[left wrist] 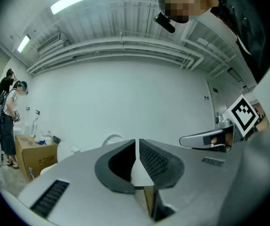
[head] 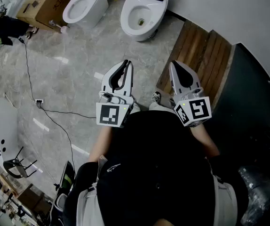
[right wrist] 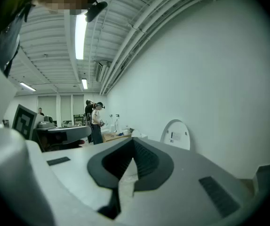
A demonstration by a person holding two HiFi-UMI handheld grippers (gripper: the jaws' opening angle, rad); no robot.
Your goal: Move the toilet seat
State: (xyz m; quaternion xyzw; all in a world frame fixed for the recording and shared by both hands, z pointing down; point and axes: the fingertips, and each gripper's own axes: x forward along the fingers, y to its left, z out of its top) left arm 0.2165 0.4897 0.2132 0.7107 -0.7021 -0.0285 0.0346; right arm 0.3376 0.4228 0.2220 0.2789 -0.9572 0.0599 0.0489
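The person stands on the tiled floor (head: 78, 69) with both tools held out level in front of the body, and neither has anything in it. The left tool (head: 125, 64) has its jaws drawn together to a thin slit with nothing between them. The right tool (head: 175, 65) is fully closed and also empty. I read this as a carrying posture for walking up, since the jaws would have to part before they could grip anything.

The toilet seat (head: 127, 19), as far as I can tell the white ring round the bowl, is on the nearer toilet at the floor's far edge, against the wall (head: 229, 13). It is well apart from both tools. What looks like its lid (right wrist: 176, 134) stands raised against that wall, which leaves the ring free to be taken.

A second toilet (head: 81, 6) stands just beside it, next to a cardboard box (head: 48, 4). I cannot tell which seat is meant, though the tools point roughly toward the nearer one.

A wooden platform (head: 198, 51) lies along the floor's right edge, and a cable (head: 55, 112) trails across the left side, which could trip someone on the approach.
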